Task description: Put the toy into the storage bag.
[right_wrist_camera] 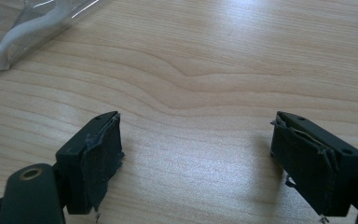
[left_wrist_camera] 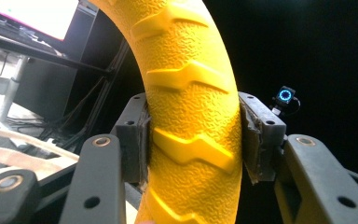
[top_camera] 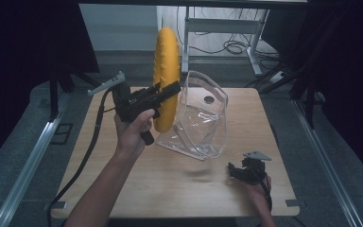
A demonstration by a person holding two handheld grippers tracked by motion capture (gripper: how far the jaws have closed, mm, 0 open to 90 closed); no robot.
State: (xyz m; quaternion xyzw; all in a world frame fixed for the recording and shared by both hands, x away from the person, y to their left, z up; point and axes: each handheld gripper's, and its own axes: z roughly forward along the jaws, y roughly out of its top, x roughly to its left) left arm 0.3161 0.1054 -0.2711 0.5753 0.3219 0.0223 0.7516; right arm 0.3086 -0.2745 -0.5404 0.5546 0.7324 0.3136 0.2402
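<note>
Yellow and ribbed, the ring (top_camera: 166,75) stands on its edge in the air above the far left part of the wooden counter (top_camera: 179,189). The left gripper (top_camera: 170,90) is closed on the rim of this ring; in the left gripper view, both pads (left_wrist_camera: 137,140) press the textured rubber from 2 sides, so the ring cannot roll or fall. Just beside the ring, a clear plastic bag (top_camera: 201,118) stands on the counter with its mouth toward the ring; probably the ring should go into it. The right gripper (top_camera: 246,171) rests low at the near right of the counter, its jaws wide apart and holding nothing, well apart from the bag.
</note>
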